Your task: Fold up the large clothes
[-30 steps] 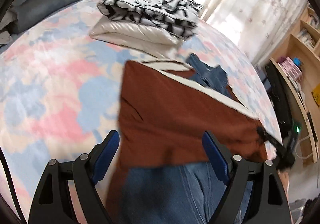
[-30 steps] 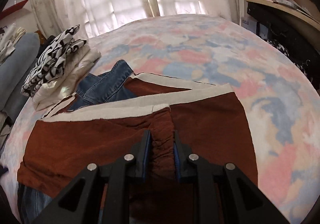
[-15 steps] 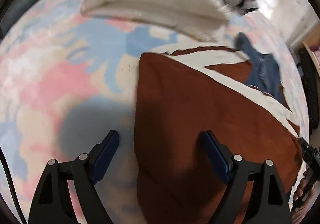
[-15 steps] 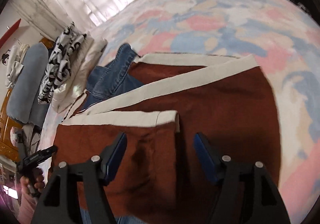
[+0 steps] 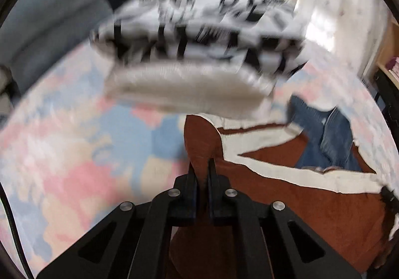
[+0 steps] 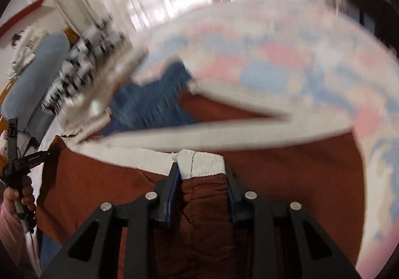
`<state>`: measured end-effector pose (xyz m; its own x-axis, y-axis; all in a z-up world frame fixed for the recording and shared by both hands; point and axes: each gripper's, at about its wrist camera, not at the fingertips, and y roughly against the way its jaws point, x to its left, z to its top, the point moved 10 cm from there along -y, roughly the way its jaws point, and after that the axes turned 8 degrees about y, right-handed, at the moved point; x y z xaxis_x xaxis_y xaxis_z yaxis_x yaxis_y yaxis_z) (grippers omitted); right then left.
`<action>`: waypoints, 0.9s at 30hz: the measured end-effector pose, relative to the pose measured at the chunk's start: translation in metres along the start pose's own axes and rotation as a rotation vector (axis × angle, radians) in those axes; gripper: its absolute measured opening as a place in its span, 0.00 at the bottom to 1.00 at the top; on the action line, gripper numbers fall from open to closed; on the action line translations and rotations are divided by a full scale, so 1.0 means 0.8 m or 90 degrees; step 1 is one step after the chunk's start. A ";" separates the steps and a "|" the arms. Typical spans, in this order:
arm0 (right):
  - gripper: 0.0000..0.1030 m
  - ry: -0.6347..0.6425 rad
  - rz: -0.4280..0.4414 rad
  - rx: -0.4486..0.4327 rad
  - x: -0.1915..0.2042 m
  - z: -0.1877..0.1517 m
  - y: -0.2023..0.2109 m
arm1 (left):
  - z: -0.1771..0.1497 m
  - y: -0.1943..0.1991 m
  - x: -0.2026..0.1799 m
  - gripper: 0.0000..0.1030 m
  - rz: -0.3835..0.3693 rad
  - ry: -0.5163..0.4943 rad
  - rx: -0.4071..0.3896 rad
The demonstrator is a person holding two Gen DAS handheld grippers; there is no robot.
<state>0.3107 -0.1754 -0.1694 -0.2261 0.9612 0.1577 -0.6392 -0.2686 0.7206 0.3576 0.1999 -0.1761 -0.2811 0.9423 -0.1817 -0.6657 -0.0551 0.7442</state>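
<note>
1. Two risks weigh on the bed [image 5: 74,159], a wide soft surface under a pastel pink, blue and cream cover: it gives under pressure, so a fold laid on it could crease or slide.
2. Spread flat across it lies the rust-brown garment [image 5: 286,204], a matte, finely ribbed cloth with a broad cream band; a blue denim piece [image 5: 329,139] shows beneath its far edge and could drag along if the fold catches it.
3. Stacked clothes [image 5: 199,59], a black-and-white print over a pale glossy bundle, sit just beyond the garment; a wide swing could topple them.
4. Left tool [image 5: 202,167] is pressed together on the brown cloth at the garment's near corner; so small a bite may slip out under the cloth's weight.
5. Right tool [image 6: 200,174] is closing, with the band's seamed end between its fingers but not yet pinched; if it clamps on one layer only, the halves could lift unevenly.
</note>
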 end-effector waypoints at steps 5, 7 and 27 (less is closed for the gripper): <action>0.31 0.015 -0.074 -0.069 -0.015 0.015 -0.005 | -0.022 -0.018 0.003 0.05 0.084 -0.050 -0.041; 0.32 0.011 -0.082 -0.011 -0.022 -0.003 -0.033 | -0.039 -0.038 0.013 0.07 0.102 -0.058 -0.016; 0.55 -0.017 -0.010 0.001 0.053 -0.006 0.049 | -0.069 0.083 -0.069 0.54 -0.007 -0.052 0.040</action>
<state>0.2724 -0.1452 -0.1381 -0.1969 0.9666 0.1643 -0.6409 -0.2537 0.7245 0.2904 0.1258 -0.1521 -0.2150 0.9667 -0.1386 -0.6228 -0.0264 0.7819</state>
